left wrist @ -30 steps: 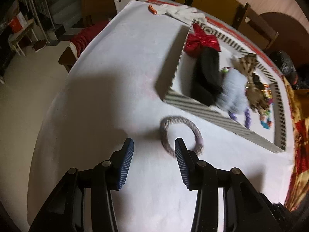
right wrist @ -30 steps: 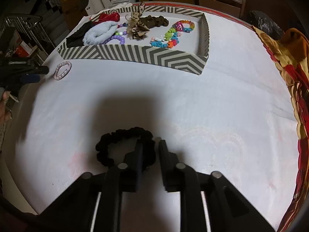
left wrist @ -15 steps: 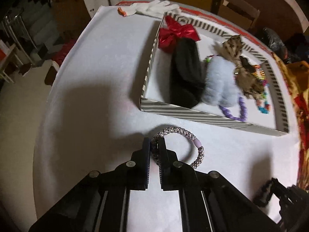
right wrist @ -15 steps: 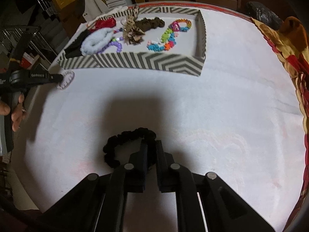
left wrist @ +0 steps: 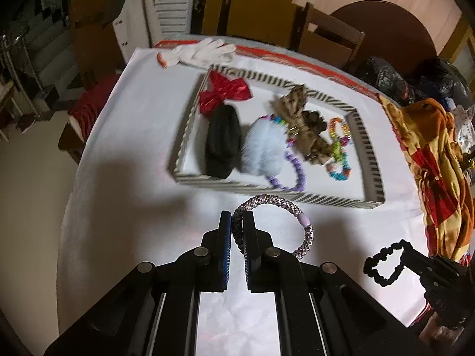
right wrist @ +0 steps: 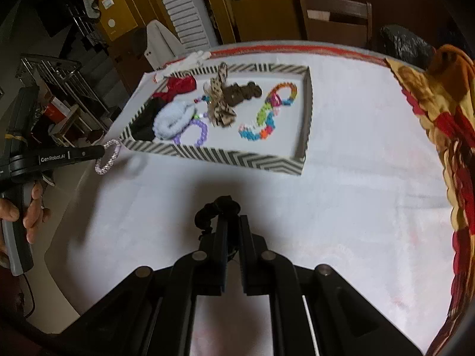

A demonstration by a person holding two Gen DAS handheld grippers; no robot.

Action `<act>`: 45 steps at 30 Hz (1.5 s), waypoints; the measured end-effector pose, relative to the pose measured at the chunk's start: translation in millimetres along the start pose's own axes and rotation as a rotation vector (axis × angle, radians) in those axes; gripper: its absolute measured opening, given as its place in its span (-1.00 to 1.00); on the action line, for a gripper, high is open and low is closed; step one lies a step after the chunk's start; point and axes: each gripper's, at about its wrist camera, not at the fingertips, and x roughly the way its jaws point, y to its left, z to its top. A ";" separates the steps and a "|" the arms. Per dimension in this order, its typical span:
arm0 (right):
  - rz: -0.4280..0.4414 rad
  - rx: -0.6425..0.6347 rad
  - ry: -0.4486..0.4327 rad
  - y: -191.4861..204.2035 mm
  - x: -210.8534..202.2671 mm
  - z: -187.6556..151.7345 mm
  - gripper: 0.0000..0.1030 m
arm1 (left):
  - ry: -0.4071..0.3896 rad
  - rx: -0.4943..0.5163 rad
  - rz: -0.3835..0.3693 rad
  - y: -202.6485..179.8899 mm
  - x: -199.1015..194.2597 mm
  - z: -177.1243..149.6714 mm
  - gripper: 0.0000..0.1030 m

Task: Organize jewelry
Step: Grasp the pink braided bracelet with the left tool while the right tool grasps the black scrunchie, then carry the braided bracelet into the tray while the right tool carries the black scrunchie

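Observation:
My left gripper [left wrist: 236, 225] is shut on a braided pink-and-grey bracelet [left wrist: 285, 204] and holds it above the white table, just in front of the striped tray [left wrist: 297, 197]. It also shows in the right wrist view [right wrist: 107, 160] at the tray's left corner. My right gripper [right wrist: 231, 222] is shut on a black scrunchie [right wrist: 212, 212], lifted off the table; the scrunchie also shows in the left wrist view [left wrist: 383, 267]. The tray [right wrist: 237, 158] holds a red bow, black and pale-blue fluffy pieces, a purple bead bracelet, a brown bow and colourful bead strings.
A white glove [left wrist: 204, 52] lies at the table's far edge behind the tray. An orange-and-red patterned cloth [right wrist: 439, 112] drapes over the table's right side. Wooden chairs [right wrist: 332, 17] stand beyond the table.
The left gripper closed on the braided bracelet and lifted it toward the tray. The right gripper tightened on the black scrunchie and raised it off the table, moving forward.

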 end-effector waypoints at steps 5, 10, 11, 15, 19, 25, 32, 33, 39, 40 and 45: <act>-0.010 -0.005 -0.035 0.6 -12.3 12.5 -0.87 | -0.027 0.041 0.004 -20.1 -4.9 14.9 -1.00; -0.034 -0.010 -0.074 -0.8 -22.3 32.3 -0.87 | -0.036 0.084 -0.001 -39.0 0.2 25.8 -1.00; -0.041 -0.010 -0.081 -1.4 -23.0 36.8 -0.87 | -0.035 0.090 -0.004 -41.3 2.2 27.1 -1.00; -0.067 -0.003 -0.098 -5.8 -23.3 54.2 -0.87 | -0.024 0.109 -0.019 -53.7 13.9 35.3 -1.00; -0.092 0.014 -0.101 -12.5 -16.7 68.7 -0.87 | -0.008 0.134 -0.025 -64.9 28.2 44.1 -1.00; -0.101 0.060 -0.083 -24.7 5.2 88.1 -0.87 | 0.029 0.140 -0.042 -74.6 55.6 57.9 -1.00; -0.083 0.110 -0.028 -37.7 47.0 109.0 -0.87 | 0.084 0.150 -0.047 -83.6 90.6 65.6 -1.00; -0.080 0.113 -0.016 -38.8 53.6 110.7 -0.87 | 0.092 0.147 -0.047 -83.7 95.1 65.7 -1.00; -0.091 0.110 0.072 -42.6 94.6 112.9 -0.87 | 0.128 0.141 -0.021 -82.8 118.4 62.9 -1.00; -0.099 0.108 0.082 -43.8 99.5 112.4 -0.87 | 0.132 0.136 -0.014 -81.7 121.8 62.8 -1.00; -0.161 0.074 0.107 -47.4 117.7 112.4 -0.87 | 0.135 0.133 0.002 -80.7 129.4 63.2 -1.00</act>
